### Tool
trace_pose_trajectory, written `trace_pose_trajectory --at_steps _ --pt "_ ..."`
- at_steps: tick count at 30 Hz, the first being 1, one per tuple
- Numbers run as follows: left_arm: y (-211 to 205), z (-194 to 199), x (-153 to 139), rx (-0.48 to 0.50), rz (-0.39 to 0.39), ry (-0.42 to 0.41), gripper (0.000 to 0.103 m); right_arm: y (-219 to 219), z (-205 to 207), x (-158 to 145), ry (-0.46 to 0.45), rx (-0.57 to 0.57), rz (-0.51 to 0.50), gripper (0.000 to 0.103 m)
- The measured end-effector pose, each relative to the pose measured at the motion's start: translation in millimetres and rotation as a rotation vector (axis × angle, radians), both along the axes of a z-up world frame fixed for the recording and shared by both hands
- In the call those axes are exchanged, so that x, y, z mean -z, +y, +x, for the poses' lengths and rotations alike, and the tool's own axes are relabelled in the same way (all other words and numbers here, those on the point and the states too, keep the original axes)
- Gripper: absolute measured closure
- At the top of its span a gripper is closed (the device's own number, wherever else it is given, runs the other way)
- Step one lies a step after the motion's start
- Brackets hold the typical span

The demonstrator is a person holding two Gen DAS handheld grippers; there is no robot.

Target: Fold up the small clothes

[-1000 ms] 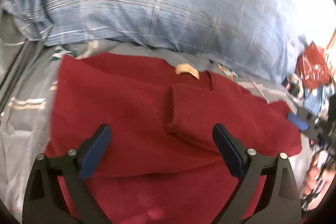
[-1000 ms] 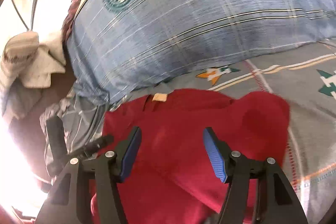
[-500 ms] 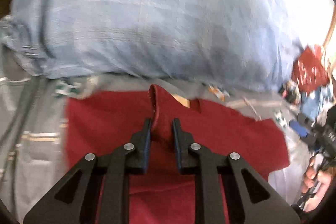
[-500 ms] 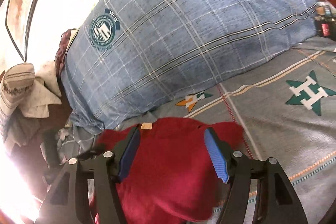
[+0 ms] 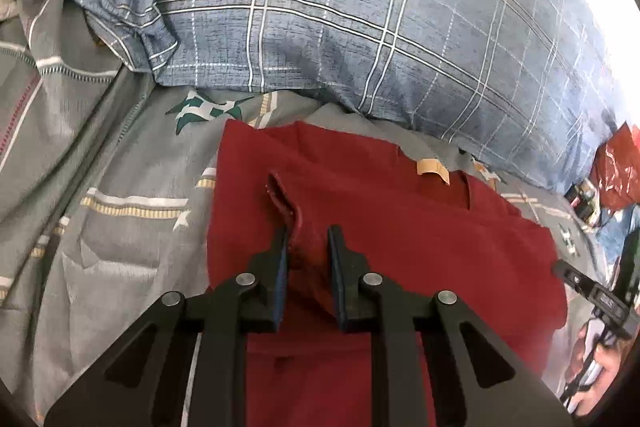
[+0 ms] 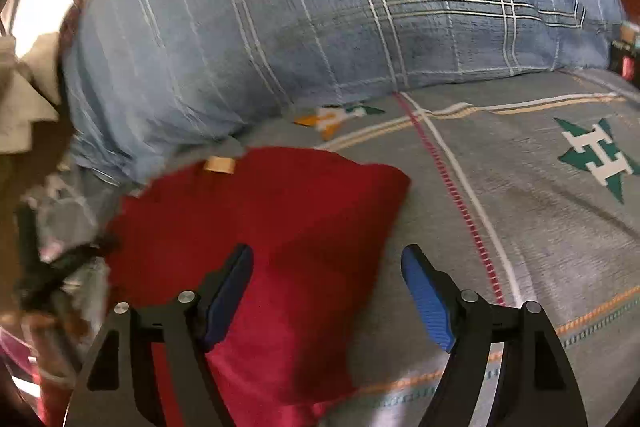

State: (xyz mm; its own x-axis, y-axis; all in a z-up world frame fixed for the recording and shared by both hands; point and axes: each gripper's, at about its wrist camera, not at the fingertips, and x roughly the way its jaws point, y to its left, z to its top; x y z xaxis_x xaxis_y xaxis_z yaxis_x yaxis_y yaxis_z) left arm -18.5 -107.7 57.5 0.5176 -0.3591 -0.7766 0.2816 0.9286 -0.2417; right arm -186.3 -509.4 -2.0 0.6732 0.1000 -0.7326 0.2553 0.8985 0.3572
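A dark red garment (image 5: 420, 247) lies on a grey patterned bedsheet (image 5: 120, 227), with a tan neck label (image 5: 432, 169) at its far edge. My left gripper (image 5: 308, 239) is shut on a raised fold of the red garment, lifted off the flat part. In the right wrist view the same red garment (image 6: 280, 227) lies under and left of my right gripper (image 6: 328, 267), which is open and empty above the garment's right edge. The other gripper shows at the right rim of the left wrist view (image 5: 592, 291).
A large blue plaid pillow (image 5: 360, 7) lies just behind the garment, and it also shows in the right wrist view (image 6: 320, 19). Red bags and clutter (image 5: 616, 167) sit at the far right. Bare bedsheet (image 6: 540, 187) stretches right of the garment.
My left gripper went from open over the garment to shut on a fold of it and lifted it. My right gripper stayed open and shifted right toward the garment's edge.
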Motion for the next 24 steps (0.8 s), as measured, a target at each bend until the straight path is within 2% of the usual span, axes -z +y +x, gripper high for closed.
trace_pose_trajectory --at_steps 2,4,5,6,7,10,12,13,14,15,18,19,20,21,24 --pt "2 -1 2 0.002 0.022 0.007 0.087 -4 6 8 0.025 0.018 -0.020 0.024" --pt "0 1 6 0.004 0.023 0.021 0.087 -10 11 17 0.021 0.037 0.015 0.024" --pt "-1 2 8 0.004 0.023 0.025 0.087 -11 13 20 0.002 0.043 0.029 0.031" --pt "-2 2 8 0.007 0.021 0.029 0.087 -10 15 19 -0.013 0.044 0.011 0.047" --pt "-2 0 6 0.012 0.015 0.030 0.087 -7 18 16 -0.012 0.034 -0.023 0.086" --pt "-3 -8 0 0.039 0.001 0.015 0.087 -2 18 -3 -0.062 0.022 -0.093 0.087" --pt "-6 -8 3 0.038 0.040 0.009 0.086 -2 18 -8 -0.059 0.057 -0.193 0.093" --pt "-7 -5 10 0.027 0.085 0.025 0.085 -3 19 -4 -0.038 0.081 -0.246 0.096" --pt "-8 -3 15 0.019 0.098 0.038 0.085 -7 20 2 -0.015 0.106 -0.259 0.098" --pt "-6 1 20 0.006 0.085 0.063 0.084 -14 19 9 -0.003 0.112 -0.198 0.098" --pt "0 2 17 -0.012 0.040 0.076 0.080 -22 -3 2 -0.045 0.105 -0.026 0.086" --pt "2 1 15 -0.012 0.038 0.071 0.076 -18 -11 -4 -0.058 0.084 -0.016 0.062" --pt "4 0 14 -0.014 0.041 0.068 0.073 -13 -20 -9 -0.063 0.058 -0.012 0.030" --pt "5 0 14 -0.020 0.045 0.068 0.069 -5 -29 -14 -0.059 0.020 -0.011 0.022" --pt "12 1 15 -0.040 0.022 0.089 0.069 23 -50 -21 -0.017 -0.087 -0.065 0.023"
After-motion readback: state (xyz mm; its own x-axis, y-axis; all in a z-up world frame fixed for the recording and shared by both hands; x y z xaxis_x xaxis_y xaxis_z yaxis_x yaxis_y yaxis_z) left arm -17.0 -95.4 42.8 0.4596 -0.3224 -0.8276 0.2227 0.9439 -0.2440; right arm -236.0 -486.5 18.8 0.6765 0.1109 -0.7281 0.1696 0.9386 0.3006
